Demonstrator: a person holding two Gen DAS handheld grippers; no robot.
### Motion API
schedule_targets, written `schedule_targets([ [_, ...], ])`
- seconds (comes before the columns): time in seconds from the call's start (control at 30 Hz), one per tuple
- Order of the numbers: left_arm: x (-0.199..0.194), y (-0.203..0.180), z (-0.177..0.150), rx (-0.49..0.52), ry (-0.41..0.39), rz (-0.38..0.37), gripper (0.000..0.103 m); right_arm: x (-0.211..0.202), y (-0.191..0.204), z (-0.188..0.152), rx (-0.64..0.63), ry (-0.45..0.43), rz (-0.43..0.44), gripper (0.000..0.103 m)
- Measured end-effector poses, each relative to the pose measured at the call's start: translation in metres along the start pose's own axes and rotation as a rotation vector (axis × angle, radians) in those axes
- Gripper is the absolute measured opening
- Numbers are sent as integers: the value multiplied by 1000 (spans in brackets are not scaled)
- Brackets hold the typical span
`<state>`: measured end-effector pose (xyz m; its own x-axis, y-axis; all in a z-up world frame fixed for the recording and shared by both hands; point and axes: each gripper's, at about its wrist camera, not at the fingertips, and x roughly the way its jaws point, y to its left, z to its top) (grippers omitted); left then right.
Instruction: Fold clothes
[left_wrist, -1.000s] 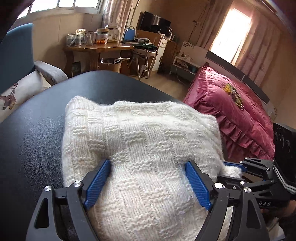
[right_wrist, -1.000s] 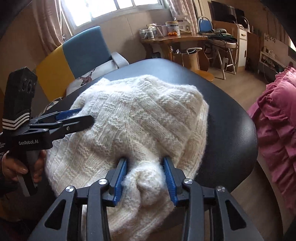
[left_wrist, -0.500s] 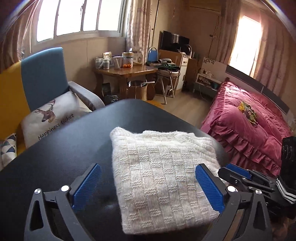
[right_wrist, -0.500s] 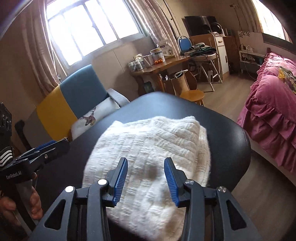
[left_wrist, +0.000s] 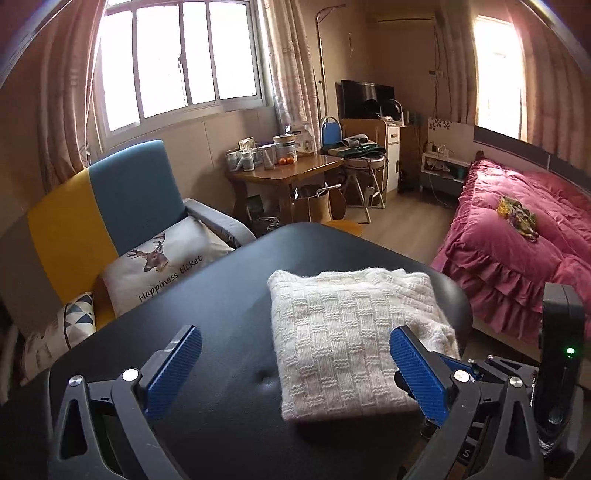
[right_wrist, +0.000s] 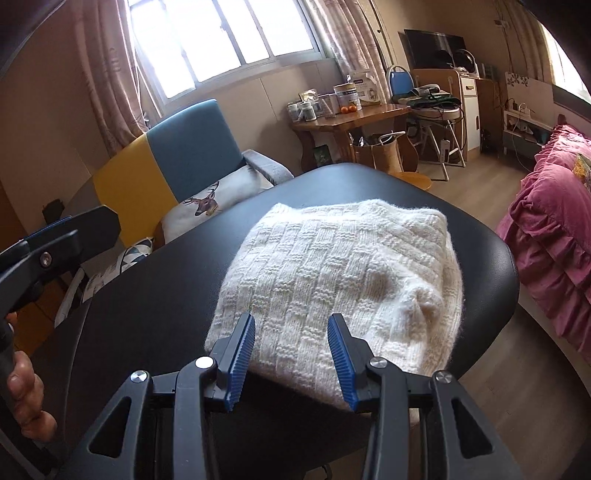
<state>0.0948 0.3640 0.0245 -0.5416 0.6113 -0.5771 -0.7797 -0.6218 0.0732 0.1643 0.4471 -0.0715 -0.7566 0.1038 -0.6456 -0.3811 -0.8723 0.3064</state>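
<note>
Knitwear is lying folded into a thick square at the centre of both views: the white sweater (left_wrist: 351, 339) is resting on the black padded table (left_wrist: 207, 306), its right side reaching close to the table's rounded edge. The left gripper (left_wrist: 295, 369) is hanging above the surface with its blue fingers spread wide and holding nothing; the right gripper (right_wrist: 291, 362) is poised at the sweater's near edge, jaws parted to a middling gap and also holding nothing. Judging from this, the fold is looking nearly or wholly done. The risk lies at the lower right of the right wrist view, where a puffy lump is bulging out of the stack near the table edge; a careless nudge there could be springing the layers open or dragging the bundle off the side. The layers underneath are hidden, so whether sleeves are tucked evenly cannot be told, and the sweater's near corner is cut off behind the right gripper's fingers.
</note>
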Motion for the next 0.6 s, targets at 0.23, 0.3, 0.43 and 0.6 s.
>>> schedule_targets([
  [0.23, -5, 5, 4, -48, 2, -63, 103, 1, -3, -3, 6, 11, -5, 42],
  [0.3, -4, 2, 5, -43, 13, -77, 103, 3, -4, -4, 5, 19, -12, 42],
  [0.43, 0, -1, 5, -41, 28, -95, 103, 6, -5, -5, -4, 26, -28, 42],
  [0.6, 2, -4, 3, -36, 25, -97, 103, 8, -8, -7, -12, 31, -47, 42],
])
